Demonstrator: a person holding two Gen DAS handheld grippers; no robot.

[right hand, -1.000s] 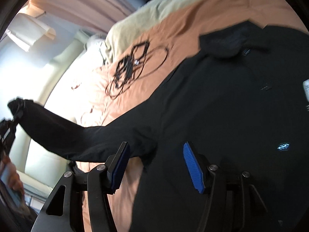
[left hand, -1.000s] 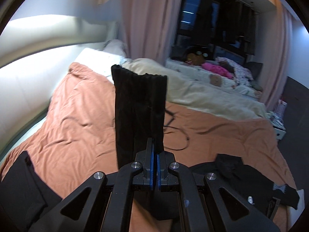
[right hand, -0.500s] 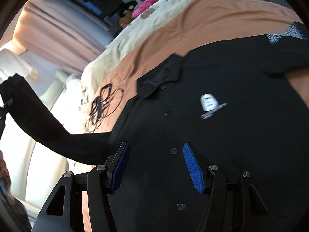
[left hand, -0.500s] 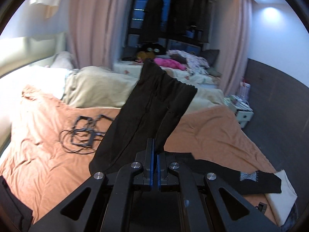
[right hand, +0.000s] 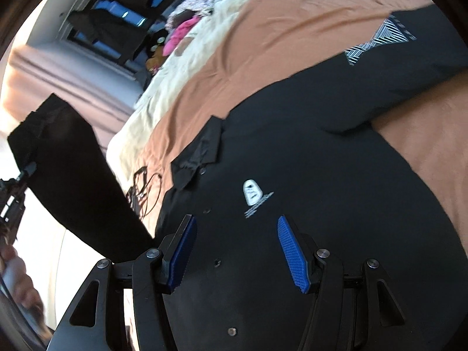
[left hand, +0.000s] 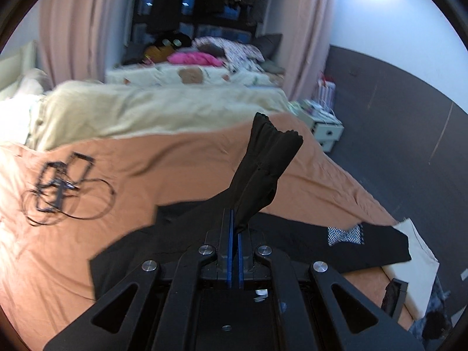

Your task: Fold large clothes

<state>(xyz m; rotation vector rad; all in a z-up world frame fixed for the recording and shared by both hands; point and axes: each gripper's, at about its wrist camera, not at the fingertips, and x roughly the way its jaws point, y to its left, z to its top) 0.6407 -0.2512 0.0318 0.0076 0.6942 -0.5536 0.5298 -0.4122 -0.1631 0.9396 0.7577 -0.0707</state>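
A large black long-sleeved shirt (right hand: 321,152) with a collar and a white chest logo lies spread on the orange bedspread (left hand: 175,158). My left gripper (left hand: 234,219) is shut on the cuff end of one sleeve (left hand: 263,169), which stands up in front of the camera. In the right wrist view that lifted sleeve (right hand: 73,175) stretches off to the left toward the left gripper (right hand: 17,181). My right gripper (right hand: 234,248) hovers open over the shirt's chest, nothing between its blue pads. The other sleeve (left hand: 365,242), with a white pattern, lies flat to the right.
A tangle of black cables (left hand: 58,187) lies on the bedspread to the left. A cream duvet (left hand: 146,108) is bunched behind it. A white bedside cabinet (left hand: 324,131) stands by the dark wall. A white cushion (left hand: 415,263) sits at the bed's right edge.
My left gripper has swung to the right across the bed, carrying the sleeve over the shirt's body. The right gripper has slid from the shirt's side to above its chest, still open.
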